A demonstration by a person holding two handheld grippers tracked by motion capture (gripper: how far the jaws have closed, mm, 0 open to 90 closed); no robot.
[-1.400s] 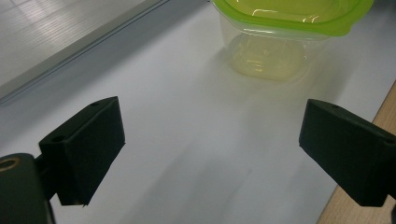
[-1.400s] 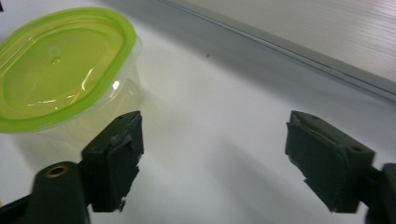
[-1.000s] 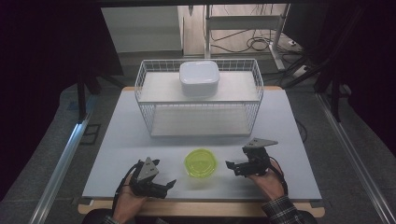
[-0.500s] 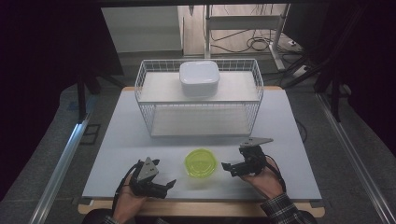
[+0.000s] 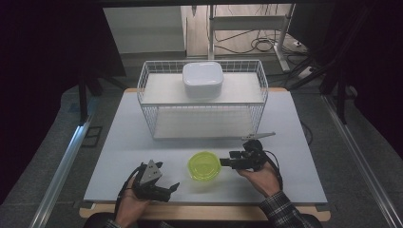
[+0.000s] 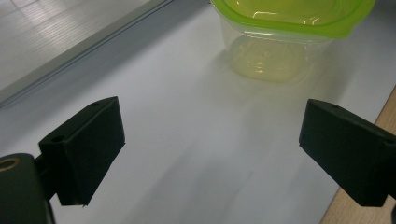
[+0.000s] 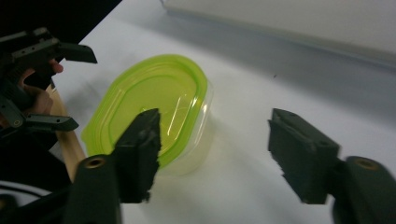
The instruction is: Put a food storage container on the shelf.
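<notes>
Right tool (image 5: pixel 227 162): held level in the person's right hand (image 5: pixel 260 176), pointing at the tub from its right; the jaws stand apart and have just been closing, with nothing between the pads. In the right gripper view one jaw overlaps the tub's near rim and the other stands over bare table beside it; whether the first jaw touches the tub cannot be told.
Left tool (image 5: pixel 167 188): held low near the front edge of the table in the left hand (image 5: pixel 135 202), pointing right; the jaws are wide apart and empty. In the left gripper view the two jaws frame bare table, with the tub beyond them and apart from both.
Tub (image 5: pixel 205 166): clear plastic with a yellow-green lid on it, upright on the table, between the two tools, nearer the right one and just in front of the basket.
Lid (image 7: pixel 152 100): oval, seated flat on the tub, its rim overhanging the clear wall.
Basket (image 5: pixel 260 90): white wire, standing on the far half of the table, behind the tub and apart from it.
White box (image 5: pixel 203 79): rounded, closed, resting on the flat top of the basket, near the middle.
Table (image 5: pixel 119 147): pale top with a wooden front edge.
</notes>
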